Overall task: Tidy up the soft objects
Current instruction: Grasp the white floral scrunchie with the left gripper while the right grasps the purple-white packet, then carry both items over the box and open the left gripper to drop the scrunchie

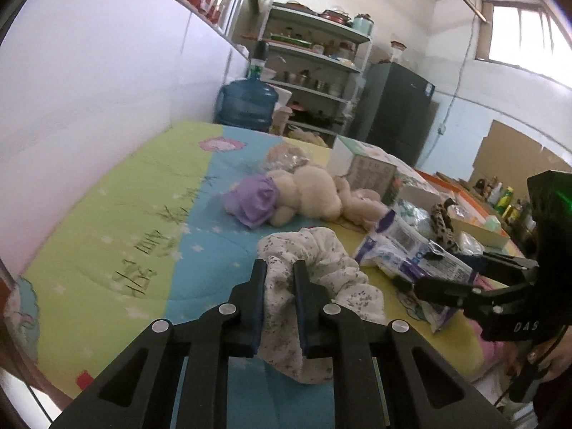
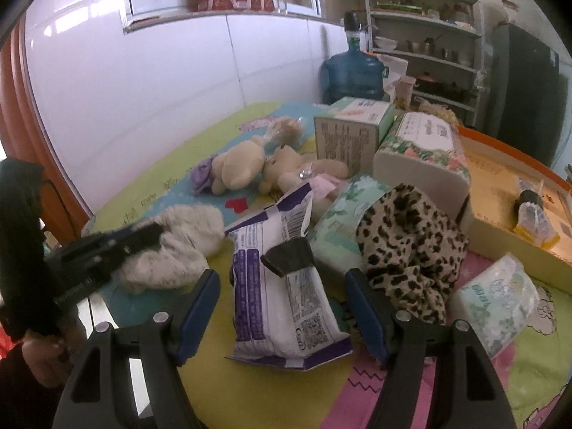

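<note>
White packet (image 2: 286, 286) lengthwise between open fingers (image 2: 200, 307)

The quilt (image 1: 150, 236) is lime green and sky blue with white stars, black writing and pink cartoon patches. The cloth (image 1: 321, 271) is off-white, sprinkled with small grey-purple flowers. One plush (image 1: 314, 193) is cream, with a lilac skirt (image 1: 254, 200) beside it. The packet (image 2: 282, 286) is white with purple bands and black print. The scarf (image 2: 407, 243) is tan with black leopard spots. The tissue pack (image 2: 422, 150) is white with green and pink flowers. The box (image 2: 350, 132) is pale green. The jug (image 1: 246, 103) is blue. The tray (image 2: 507, 193) is cream with an orange rim. Both grippers are black, their pads (image 2: 200, 307) blue.
</note>
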{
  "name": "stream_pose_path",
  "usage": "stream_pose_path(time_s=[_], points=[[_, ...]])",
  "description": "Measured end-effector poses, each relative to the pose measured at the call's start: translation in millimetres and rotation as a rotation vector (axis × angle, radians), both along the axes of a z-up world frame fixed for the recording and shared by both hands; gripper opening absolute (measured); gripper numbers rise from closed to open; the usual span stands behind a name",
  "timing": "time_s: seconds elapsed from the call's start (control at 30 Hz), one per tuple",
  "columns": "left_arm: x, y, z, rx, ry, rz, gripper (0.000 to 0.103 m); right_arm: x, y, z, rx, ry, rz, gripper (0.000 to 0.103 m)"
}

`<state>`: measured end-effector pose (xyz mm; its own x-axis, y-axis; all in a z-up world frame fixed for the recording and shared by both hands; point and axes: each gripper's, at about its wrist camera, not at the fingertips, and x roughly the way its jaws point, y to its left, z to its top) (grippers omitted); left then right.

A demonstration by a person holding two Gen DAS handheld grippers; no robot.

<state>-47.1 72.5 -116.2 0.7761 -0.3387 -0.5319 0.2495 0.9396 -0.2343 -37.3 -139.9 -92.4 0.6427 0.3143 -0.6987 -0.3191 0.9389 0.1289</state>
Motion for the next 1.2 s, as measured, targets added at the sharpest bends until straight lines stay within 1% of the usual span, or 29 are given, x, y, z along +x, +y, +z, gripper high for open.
stream_pose_path(time_s=[0.13, 0.33, 0.4, 0.43, 0.5, 0.57, 0.67, 0.8, 1.1, 1.2], points=[[1.1, 0.4, 1.9, 0.016, -0.013, 0.008, 0.015, 0.8, 9.0, -2.0, -0.044, -0.003, 0.019, 0.072], [2.4, 3.1, 1.3, -0.009, -0.010, 0.009, 0.015, 0.9, 22.3, -6.9, -0.125, -0.013, 0.028, 0.071], [2.6, 5.0, 1.3, -0.017, -0.012, 0.011, 0.015, 1.3, 25.5, -7.5, -0.144, -0.017, 0.024, 0.061], [2.8, 5.4, 1.6, -0.020, -0.013, 0.012, 0.015, 2.2, 26.5, -8.0, -0.138, -0.011, 0.032, 0.053], [2.2, 7.3, 2.4, -0.023, -0.017, 0.013, 0.015, 2.3, 26.7, -8.2, -0.123, -0.004, 0.042, 0.043], [1.1, 7.9, 4.1, -0.025, -0.023, 0.015, 0.015, 1.6, 27.9, -7.5, -0.128, -0.012, 0.042, 0.042], [0.6, 8.0, 6.6, -0.026, -0.032, 0.015, 0.015, -0.7, 27.3, -5.1, -0.101, -0.022, 0.053, 0.041], [0.0, 6.1, 12.2, -0.023, -0.046, 0.012, 0.015, -8.0, 25.6, 4.8, -0.080, -0.062, 0.069, 0.041], [-3.5, -5.4, 35.9, -0.002, -0.102, -0.012, 0.015, -13.8, 14.2, 25.1, -0.025, -0.115, 0.049, 0.041], [-4.2, -11.0, 44.5, 0.005, -0.122, -0.029, 0.015, -21.8, 8.3, 33.7, -0.012, -0.142, 0.036, 0.041]])
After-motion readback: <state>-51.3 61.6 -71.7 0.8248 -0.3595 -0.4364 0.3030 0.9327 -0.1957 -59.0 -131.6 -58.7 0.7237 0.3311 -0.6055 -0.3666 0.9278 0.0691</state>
